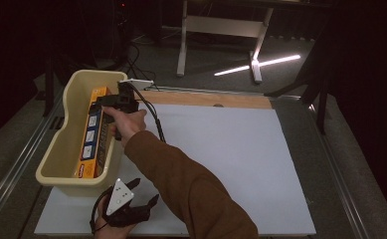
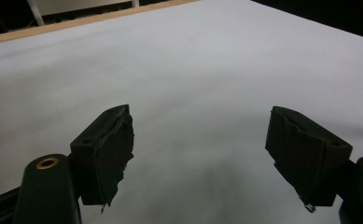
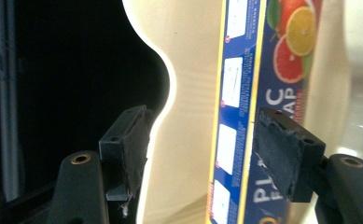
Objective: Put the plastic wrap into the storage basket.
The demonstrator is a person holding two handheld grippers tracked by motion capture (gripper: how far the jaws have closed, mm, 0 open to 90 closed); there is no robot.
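A long plastic-wrap box [image 1: 93, 133], orange and blue with citrus fruit printed on it, lies lengthwise inside a cream plastic tub [image 1: 56, 149] that stands at the left edge of the white table top [image 1: 241, 164]. In the high view the box rests along the tub's right-hand side, one end near the far rim and the other at the near wall.

The right gripper [image 1: 112, 102] is held over the far end of the tub, the person's hand [image 1: 126, 124] and brown sleeve [image 1: 191, 189] reaching across from the lower middle of the high view. Its black cable [image 1: 153, 117] trails back over the table. In the right gripper view the jaws stand apart, with a clear gap between the pads. The box [image 3: 258, 107] runs up through that view just inside the right-hand jaw, whose pad overlaps the box's printed face; the left-hand jaw sits over the tub's curved rim [image 3: 163, 88], well clear of the box. Neither pad can be seen pressing on the box, so the box lies loose in the tub, under and partly between the open jaws.

The left gripper [image 1: 144, 191] rests low at the near edge of the table, just in front of the tub's near wall, its grey three-cornered plate facing up. In the left gripper view its jaws are spread wide over the bare white table top [image 2: 193, 70], with nothing between them.
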